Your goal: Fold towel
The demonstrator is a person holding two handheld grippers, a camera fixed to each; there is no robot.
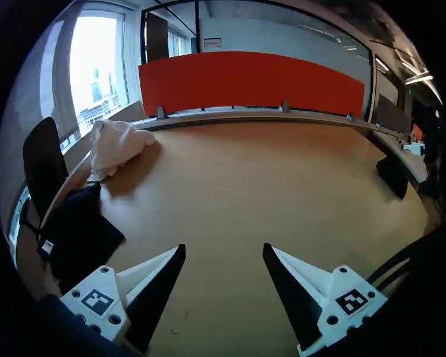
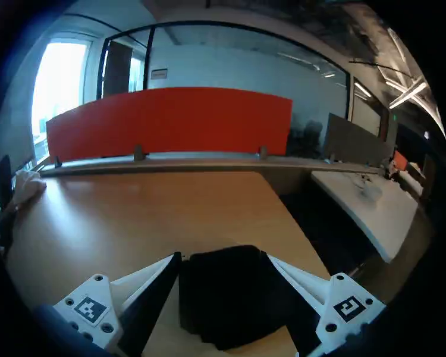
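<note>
Towel (image 2: 223, 294) (black, folded) lies between spread fingers of the right gripper (image 2: 220, 256).

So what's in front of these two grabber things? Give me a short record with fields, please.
Table: wooden top, red divider along its far edge.
White cloth: crumpled heap, far left of the table.
Black cloth: flat, looks folded, near the table's edge.
Left gripper: open, nothing between its fingers.
Right gripper: open, fingers either side of the black cloth; contact unclear.
</note>
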